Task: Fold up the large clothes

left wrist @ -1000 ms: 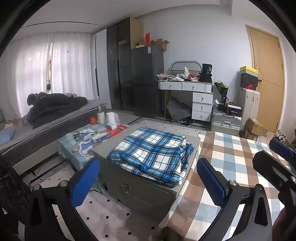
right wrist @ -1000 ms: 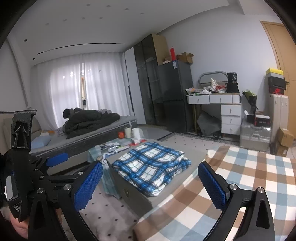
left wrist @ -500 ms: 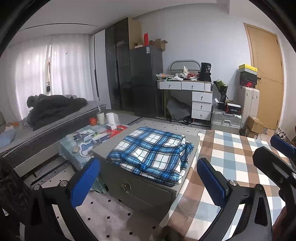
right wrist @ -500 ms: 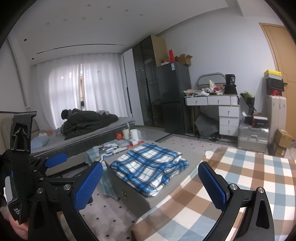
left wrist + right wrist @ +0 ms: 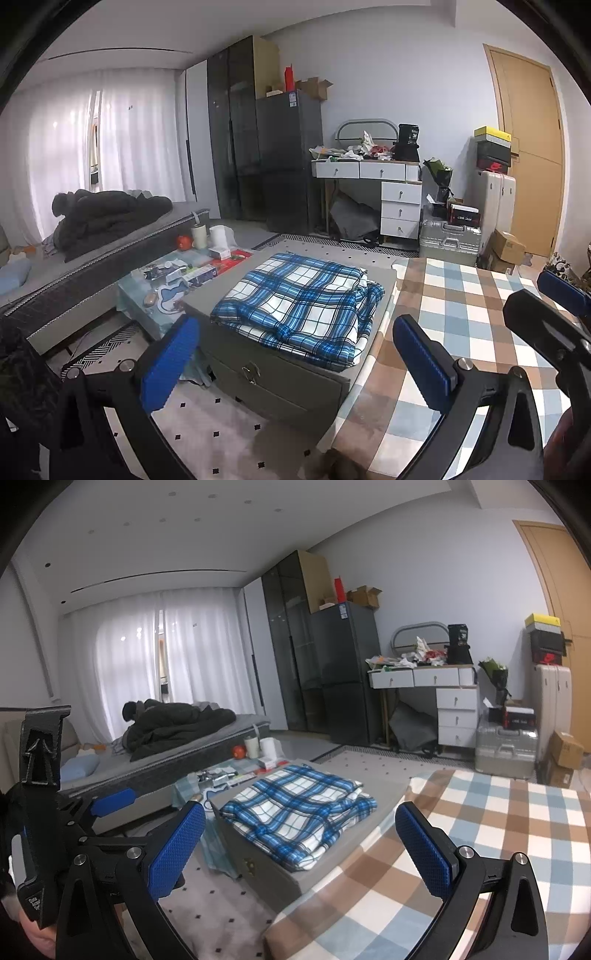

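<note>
Both claws hang spread wide and empty, the left gripper (image 5: 295, 358) beside the right gripper (image 5: 301, 843). Ahead of them, the folded blue plaid cloth (image 5: 299, 306) lies on a grey chest (image 5: 280, 380), left of the checked tablecloth (image 5: 480, 834).

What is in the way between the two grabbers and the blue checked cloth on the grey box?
Nothing visible is. The blue plaid cloth lies folded on the grey chest, with only open air between it and the left gripper and right gripper. Both are open and empty, short of it.
</note>
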`<state>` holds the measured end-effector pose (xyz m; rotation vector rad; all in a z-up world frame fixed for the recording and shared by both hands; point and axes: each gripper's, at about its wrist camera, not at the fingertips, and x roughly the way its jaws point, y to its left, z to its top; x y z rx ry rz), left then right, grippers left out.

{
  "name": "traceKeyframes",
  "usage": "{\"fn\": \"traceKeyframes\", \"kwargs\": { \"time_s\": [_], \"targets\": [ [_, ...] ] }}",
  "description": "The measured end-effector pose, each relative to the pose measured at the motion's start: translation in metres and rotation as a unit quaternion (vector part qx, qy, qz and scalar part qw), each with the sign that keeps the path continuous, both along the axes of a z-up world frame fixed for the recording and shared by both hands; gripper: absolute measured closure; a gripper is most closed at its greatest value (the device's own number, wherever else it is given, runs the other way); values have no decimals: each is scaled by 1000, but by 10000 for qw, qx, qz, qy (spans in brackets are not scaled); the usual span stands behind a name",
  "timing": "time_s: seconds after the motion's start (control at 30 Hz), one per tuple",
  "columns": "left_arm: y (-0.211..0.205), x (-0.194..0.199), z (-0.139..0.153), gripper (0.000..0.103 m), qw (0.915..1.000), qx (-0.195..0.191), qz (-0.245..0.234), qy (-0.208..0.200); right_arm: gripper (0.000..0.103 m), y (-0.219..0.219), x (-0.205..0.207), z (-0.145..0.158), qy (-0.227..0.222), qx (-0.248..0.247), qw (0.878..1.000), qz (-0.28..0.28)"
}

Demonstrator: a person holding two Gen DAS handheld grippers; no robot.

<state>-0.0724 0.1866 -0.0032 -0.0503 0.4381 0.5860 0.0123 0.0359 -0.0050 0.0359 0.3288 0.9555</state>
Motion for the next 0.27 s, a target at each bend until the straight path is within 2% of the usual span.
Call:
{"fn": "traceKeyframes", "kwargs": {
  "time_s": [0.27],
  "targets": [
    [-3, 5, -2, 1, 9999, 43, -100, 17, 0, -4, 2, -2, 1, 25, 10000, -46]
  ]
}}
